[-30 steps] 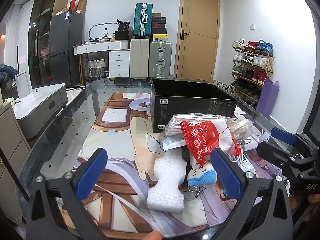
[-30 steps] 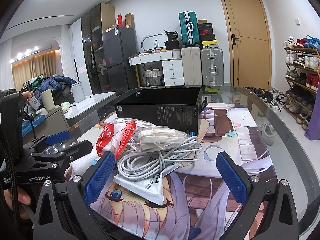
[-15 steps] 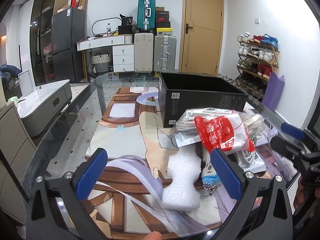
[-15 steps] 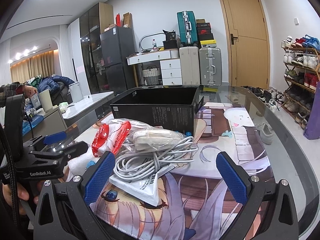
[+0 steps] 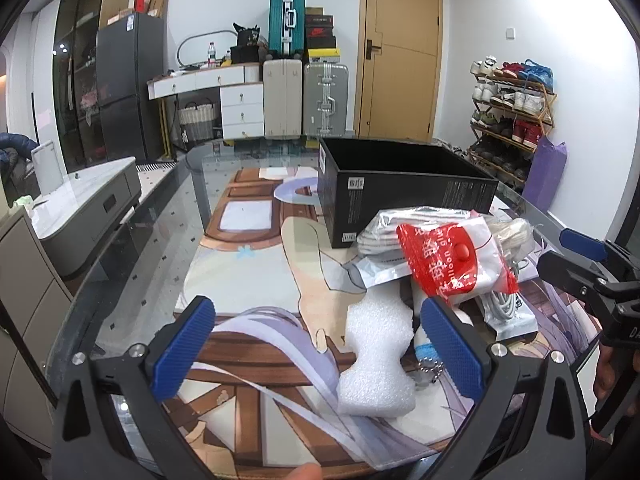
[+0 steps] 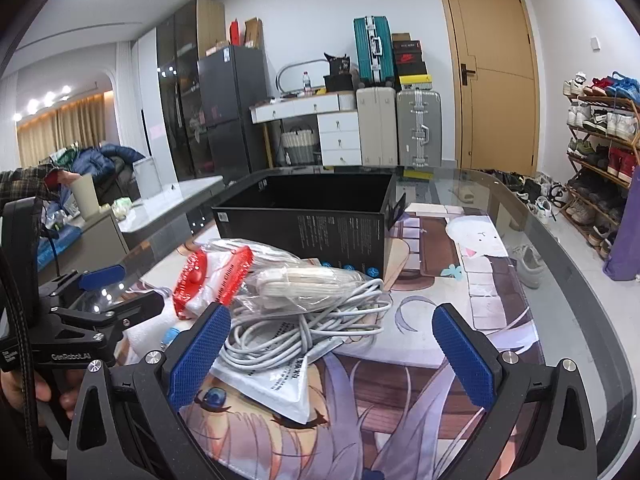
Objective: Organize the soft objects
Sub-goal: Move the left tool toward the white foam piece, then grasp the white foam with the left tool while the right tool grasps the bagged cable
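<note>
A pile of soft things lies on the printed mat in front of an open black box (image 5: 404, 184), which also shows in the right wrist view (image 6: 316, 216). The pile holds a white foam piece (image 5: 378, 356), a red-and-white balloon glue bag (image 5: 452, 260), also in the right wrist view (image 6: 212, 280), a coiled white cable (image 6: 296, 328) and flat white pouches (image 6: 276, 388). My left gripper (image 5: 320, 352) is open and empty, low over the mat just left of the foam. My right gripper (image 6: 328, 356) is open and empty, near the cable's right side.
The glass table's curved edge (image 6: 580, 264) runs on the right. A grey cabinet (image 5: 80, 208) stands left of the table. Suitcases (image 5: 304, 96), drawers, a door and a shoe rack (image 5: 512, 116) line the far wall.
My left gripper has swung left, so the pile has slid toward the right of its view. My right gripper has edged closer to the cable and pouches. Both stay open.
</note>
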`<action>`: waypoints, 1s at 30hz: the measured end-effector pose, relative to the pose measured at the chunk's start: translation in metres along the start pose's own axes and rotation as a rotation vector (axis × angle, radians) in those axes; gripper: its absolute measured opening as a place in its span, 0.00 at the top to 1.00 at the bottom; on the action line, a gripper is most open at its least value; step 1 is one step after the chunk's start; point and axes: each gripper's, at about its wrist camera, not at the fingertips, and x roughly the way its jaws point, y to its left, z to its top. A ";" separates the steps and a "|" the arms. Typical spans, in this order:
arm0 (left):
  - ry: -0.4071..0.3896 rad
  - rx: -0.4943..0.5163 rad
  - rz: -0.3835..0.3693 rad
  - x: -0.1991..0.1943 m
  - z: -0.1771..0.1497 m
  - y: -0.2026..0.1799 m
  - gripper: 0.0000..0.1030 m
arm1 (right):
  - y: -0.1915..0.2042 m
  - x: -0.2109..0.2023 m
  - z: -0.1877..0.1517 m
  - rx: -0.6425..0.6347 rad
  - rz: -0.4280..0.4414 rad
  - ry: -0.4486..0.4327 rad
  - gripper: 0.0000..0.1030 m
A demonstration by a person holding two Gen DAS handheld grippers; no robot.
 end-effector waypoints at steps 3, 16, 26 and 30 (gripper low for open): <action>0.006 0.004 -0.009 0.001 -0.001 -0.001 0.00 | -0.001 0.004 0.003 0.000 -0.002 0.014 0.00; 0.079 0.075 -0.010 0.011 -0.003 -0.007 0.00 | -0.005 0.015 0.006 -0.006 -0.016 0.048 0.00; 0.123 0.088 -0.035 0.020 0.001 -0.008 0.00 | -0.007 0.025 0.008 -0.009 -0.023 0.068 0.00; 0.124 0.080 -0.050 0.022 0.002 -0.006 0.01 | -0.002 0.030 0.009 -0.014 -0.023 0.083 0.00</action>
